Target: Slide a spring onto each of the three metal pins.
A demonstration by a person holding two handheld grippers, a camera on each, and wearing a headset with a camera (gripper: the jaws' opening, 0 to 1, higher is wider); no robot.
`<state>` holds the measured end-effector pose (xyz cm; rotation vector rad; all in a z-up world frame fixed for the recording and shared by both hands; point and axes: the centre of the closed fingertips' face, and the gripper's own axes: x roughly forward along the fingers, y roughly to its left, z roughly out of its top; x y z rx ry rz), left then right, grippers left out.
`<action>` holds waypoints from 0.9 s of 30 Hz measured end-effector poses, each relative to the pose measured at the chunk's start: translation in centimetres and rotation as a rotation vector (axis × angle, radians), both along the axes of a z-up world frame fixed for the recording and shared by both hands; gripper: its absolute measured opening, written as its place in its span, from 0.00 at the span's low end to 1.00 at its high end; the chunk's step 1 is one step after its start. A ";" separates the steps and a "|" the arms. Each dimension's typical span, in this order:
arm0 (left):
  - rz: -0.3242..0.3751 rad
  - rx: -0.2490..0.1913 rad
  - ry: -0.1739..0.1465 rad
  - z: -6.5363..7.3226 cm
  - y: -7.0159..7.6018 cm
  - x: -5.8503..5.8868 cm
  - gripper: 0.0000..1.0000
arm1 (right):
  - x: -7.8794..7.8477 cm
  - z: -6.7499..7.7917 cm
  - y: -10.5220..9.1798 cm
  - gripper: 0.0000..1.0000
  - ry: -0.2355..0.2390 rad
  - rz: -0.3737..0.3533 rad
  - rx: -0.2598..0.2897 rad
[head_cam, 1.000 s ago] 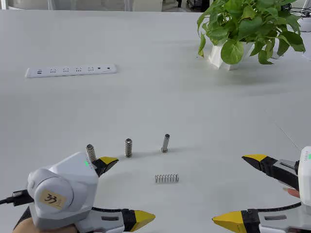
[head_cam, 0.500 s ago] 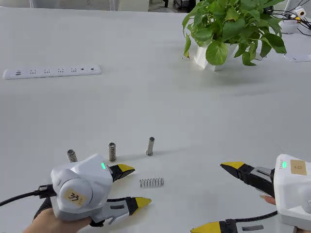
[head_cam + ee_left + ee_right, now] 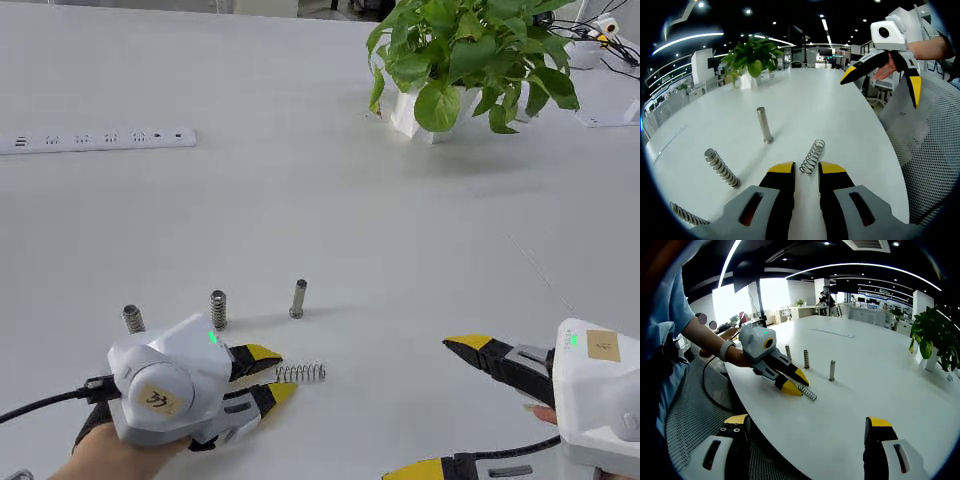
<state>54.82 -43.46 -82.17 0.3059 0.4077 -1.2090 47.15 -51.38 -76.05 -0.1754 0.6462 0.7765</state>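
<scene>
Three pins stand in a row on the white table [image 3: 330,200]. The two left pins [image 3: 133,319] [image 3: 218,308] each wear a spring; the right pin [image 3: 298,298] is bare. A loose spring [image 3: 301,373] lies flat in front of the bare pin. My left gripper [image 3: 272,372] is low at the spring's left end. Its jaws stand narrowly apart, open, with the spring's [image 3: 812,156] near end between the tips of the left gripper [image 3: 807,167]. My right gripper [image 3: 425,408] hangs wide open to the right, holding nothing. The bare pin [image 3: 763,125] stands just beyond the spring.
A potted plant [image 3: 460,60] stands at the far right and a white power strip [image 3: 95,140] lies at the far left. A black cable [image 3: 40,405] trails from the left gripper. A mesh chair [image 3: 925,150] is beside the table's edge.
My left gripper has moved forward to the loose spring and its jaws have narrowed around the spring's end. The right gripper has stayed wide open.
</scene>
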 end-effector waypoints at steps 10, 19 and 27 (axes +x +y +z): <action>0.025 -0.015 0.015 0.1 0.2 -0.2 0.08 | 0.0 0.1 0.5 0.94 -0.001 0.015 -0.004; 0.072 -0.048 0.072 0.3 0.5 -0.4 0.07 | 0.2 0.3 1.2 0.93 -0.004 0.026 0.006; 0.118 -0.098 0.119 1.2 1.8 -1.3 0.07 | 0.7 0.5 2.2 0.92 -0.006 0.056 0.009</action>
